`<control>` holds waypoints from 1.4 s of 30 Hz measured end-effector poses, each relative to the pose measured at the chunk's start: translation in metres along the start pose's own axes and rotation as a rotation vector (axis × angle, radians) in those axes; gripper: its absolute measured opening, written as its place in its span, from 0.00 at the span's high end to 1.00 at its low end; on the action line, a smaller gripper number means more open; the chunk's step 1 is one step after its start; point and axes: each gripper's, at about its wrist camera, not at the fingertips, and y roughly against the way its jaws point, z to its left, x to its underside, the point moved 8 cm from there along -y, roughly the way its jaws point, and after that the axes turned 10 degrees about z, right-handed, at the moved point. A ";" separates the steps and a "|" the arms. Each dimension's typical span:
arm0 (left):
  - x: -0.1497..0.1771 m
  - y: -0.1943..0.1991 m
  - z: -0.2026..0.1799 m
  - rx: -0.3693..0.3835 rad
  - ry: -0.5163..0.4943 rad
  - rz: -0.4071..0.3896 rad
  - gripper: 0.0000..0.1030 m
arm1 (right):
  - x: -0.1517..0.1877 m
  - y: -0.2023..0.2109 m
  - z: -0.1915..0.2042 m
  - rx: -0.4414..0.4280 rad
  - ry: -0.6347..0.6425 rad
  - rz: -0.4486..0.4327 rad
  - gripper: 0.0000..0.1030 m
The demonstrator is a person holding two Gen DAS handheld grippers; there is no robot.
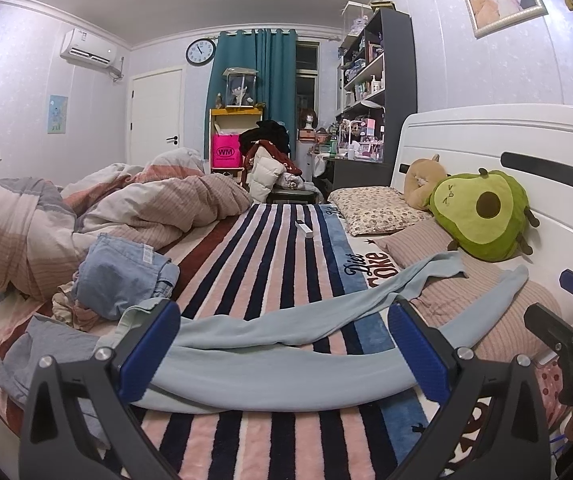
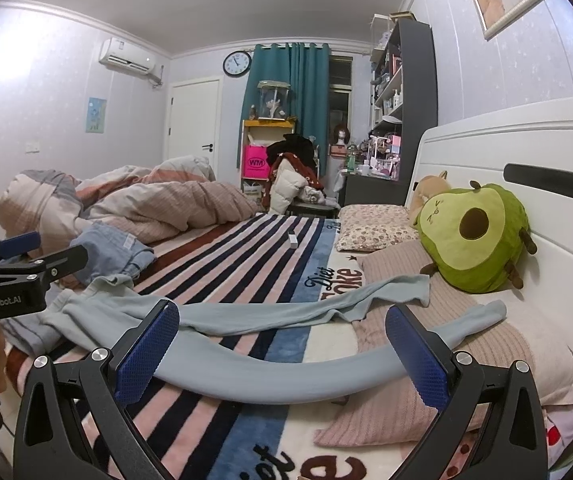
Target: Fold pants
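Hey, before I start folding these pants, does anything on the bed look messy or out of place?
Yes. The light blue pants lie skewed, legs splayed apart onto the pillow. A small white box sits loose on the striped blanket, and crumpled denim is heaped by the bunched duvet. Both tools, left and right, are open.

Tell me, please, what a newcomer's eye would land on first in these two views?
Probably the light blue pants, spread flat across the striped blanket with both legs reaching toward the pillows. Next comes the green avocado plush, propped against the white headboard at the right. The open left gripper and right gripper frame the pants, fingers wide apart and holding nothing.
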 end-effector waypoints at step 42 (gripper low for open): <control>0.034 -0.257 0.207 -0.128 0.368 0.536 0.01 | 0.045 -0.154 -0.036 -0.180 0.075 0.274 0.00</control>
